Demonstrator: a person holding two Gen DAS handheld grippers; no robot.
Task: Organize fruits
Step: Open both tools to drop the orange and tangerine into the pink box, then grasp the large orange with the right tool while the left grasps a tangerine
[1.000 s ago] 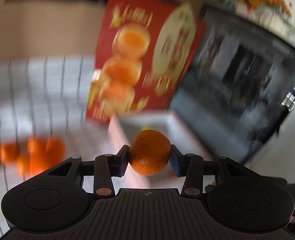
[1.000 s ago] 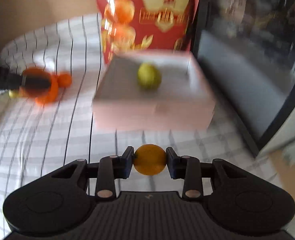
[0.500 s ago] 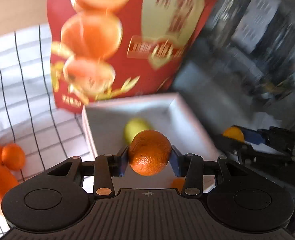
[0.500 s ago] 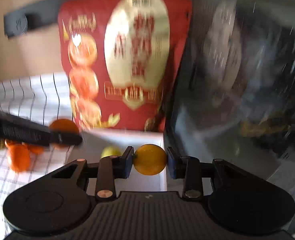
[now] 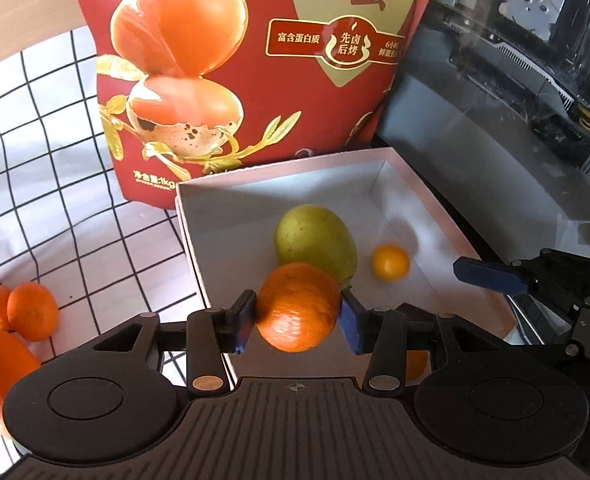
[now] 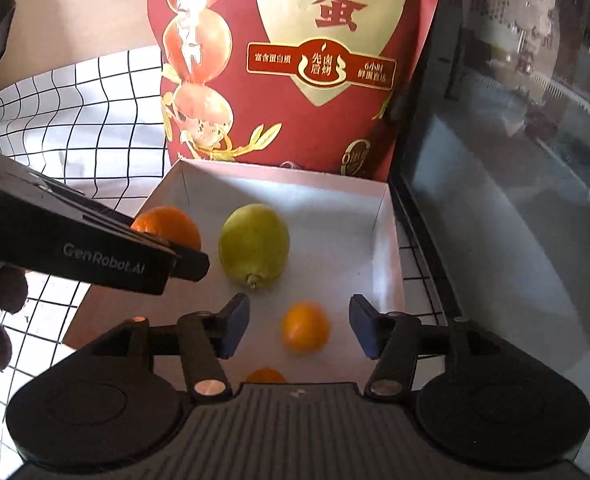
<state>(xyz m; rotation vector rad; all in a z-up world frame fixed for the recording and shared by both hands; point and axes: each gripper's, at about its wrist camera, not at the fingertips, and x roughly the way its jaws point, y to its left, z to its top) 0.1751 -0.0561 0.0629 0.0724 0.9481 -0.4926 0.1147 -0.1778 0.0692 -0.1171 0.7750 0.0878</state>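
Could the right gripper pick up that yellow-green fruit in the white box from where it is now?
Probably yes. The right gripper is open and holds nothing, and the yellow-green fruit lies uncovered just ahead in the white box. A small orange fruit lies between the jaws, so it would need to reach past that.

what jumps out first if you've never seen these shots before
The big red snack bag printed with eggs stands right behind the white box, filling the top of both views. In the box lie a yellow-green lemon and a small orange fruit, the latter below the open right hand-held gripper. The left hand-held gripper holds an orange over the box's near edge.
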